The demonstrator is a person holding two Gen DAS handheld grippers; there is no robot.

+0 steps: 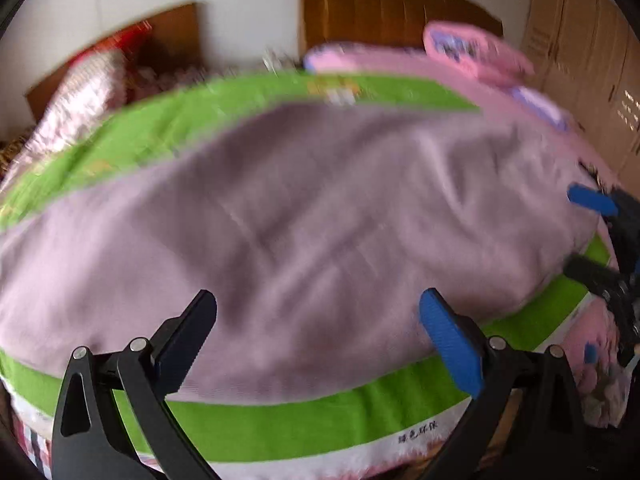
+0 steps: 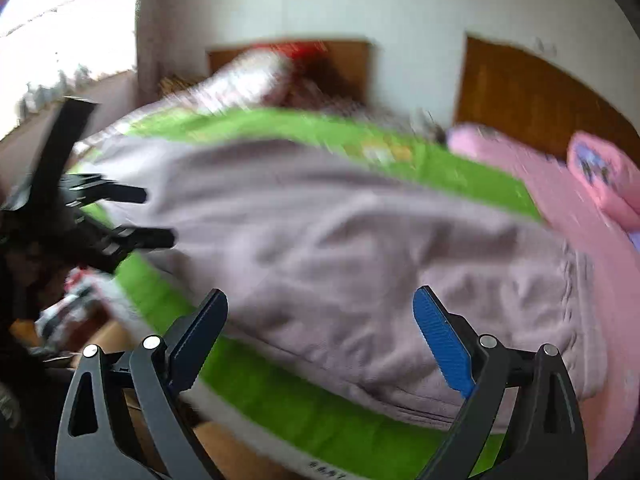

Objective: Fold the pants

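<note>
Both views motion-blurred.

Your left gripper (image 1: 318, 316) points steeply down over the near edge of the pants (image 1: 304, 216). Its jaws stand wide apart, nothing between the pads; the mauve fabric lies spread ahead of and below both fingertips, untouched as far as the blur lets you tell. In the right wrist view the same tool enters from the left edge, its two dark fingers (image 2: 148, 238) apart over the garment's left end.

The pants (image 2: 340, 256) lie flat and wrinkled on a green sheet (image 1: 280, 424), which covers the bed.

Your right gripper (image 2: 320, 312) also tilts downward, jaws spread wide and empty. The pants sit between and beyond its fingertips, their hem just below the blue pad. In the left wrist view it shows at the right edge, fingers (image 1: 590, 200) parted.

Pink pillow (image 2: 600, 178) lies well beyond the right fingertip.
</note>
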